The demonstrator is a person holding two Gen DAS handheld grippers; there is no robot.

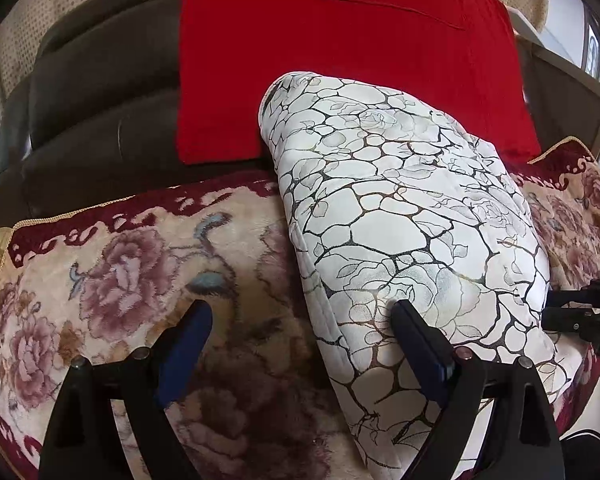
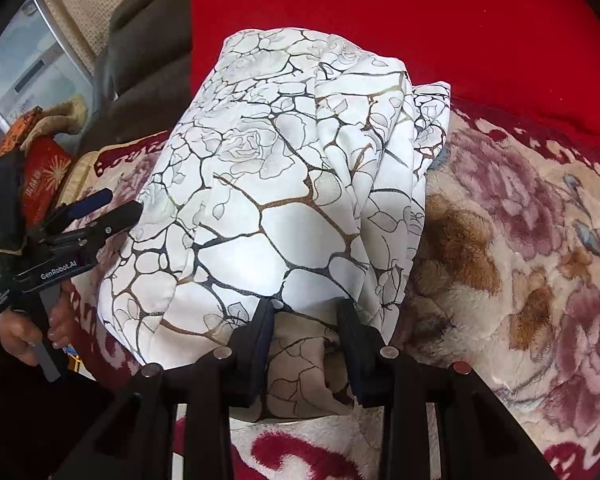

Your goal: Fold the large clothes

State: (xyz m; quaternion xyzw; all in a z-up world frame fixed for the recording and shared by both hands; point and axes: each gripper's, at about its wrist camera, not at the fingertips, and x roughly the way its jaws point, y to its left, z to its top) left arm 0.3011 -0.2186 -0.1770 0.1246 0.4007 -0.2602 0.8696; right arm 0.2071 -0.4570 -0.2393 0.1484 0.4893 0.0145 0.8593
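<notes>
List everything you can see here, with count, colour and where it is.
Folded cloth: one, white with dark crackle print, on the blanket.
Blanket: one, cream with purple flowers, over the sofa seat.
Red cloth: one, against the sofa back.
Sofa: one, brown, behind.
Packets: orange-red, far left.
Left gripper: black, open, at the cloth's left edge.
Right gripper: black, shut on the cloth's near edge.
Hand: one, holding the left gripper.
</notes>
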